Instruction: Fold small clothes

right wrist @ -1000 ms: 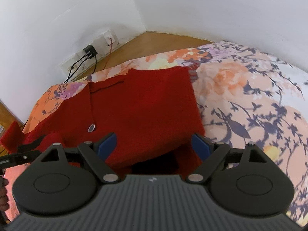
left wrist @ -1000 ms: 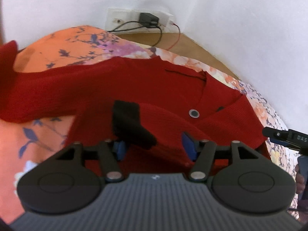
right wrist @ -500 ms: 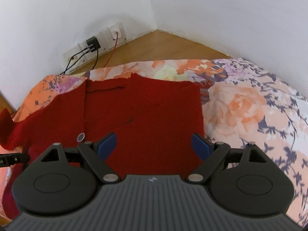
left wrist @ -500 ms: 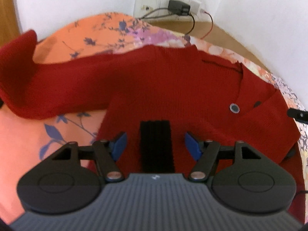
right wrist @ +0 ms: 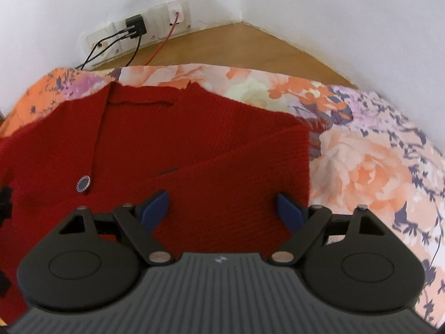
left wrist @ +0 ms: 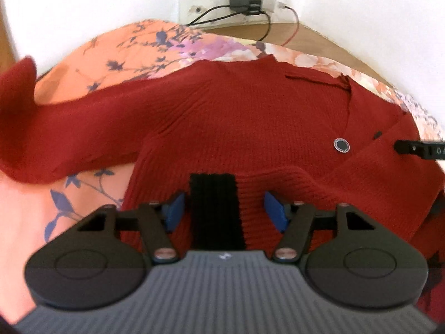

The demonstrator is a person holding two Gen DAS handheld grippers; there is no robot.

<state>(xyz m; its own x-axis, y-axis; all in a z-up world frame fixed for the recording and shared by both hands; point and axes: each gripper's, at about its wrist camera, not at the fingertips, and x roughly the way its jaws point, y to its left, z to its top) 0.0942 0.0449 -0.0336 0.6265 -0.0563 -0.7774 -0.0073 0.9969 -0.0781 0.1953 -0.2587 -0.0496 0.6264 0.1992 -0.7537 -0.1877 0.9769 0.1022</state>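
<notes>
Floral bedsheet (right wrist: 370, 167), orange and lilac blooms, covers the whole work surface. Red cardigan (left wrist: 250, 128) lies flat on the sheet, neckline toward the wall. One sleeve (left wrist: 69, 139) stretches away from the cardigan body toward the sheet's left edge in the left wrist view; far end blurred, possibly curled upward. Opposite side of the cardigan looks already folded in over its body, giving a straight edge in the right wrist view.

Left gripper (left wrist: 224, 211) over the cardigan's lower hem, jaws apart and just been closing; black ribbed band (left wrist: 215, 211) stands between them, pads not pressing it. Right gripper (right wrist: 222, 208) over the cardigan's folded side, jaws wide, just been narrowing slightly, nothing pinched.

Round dark button (left wrist: 341, 145) on the cardigan front, below the neckline
</notes>
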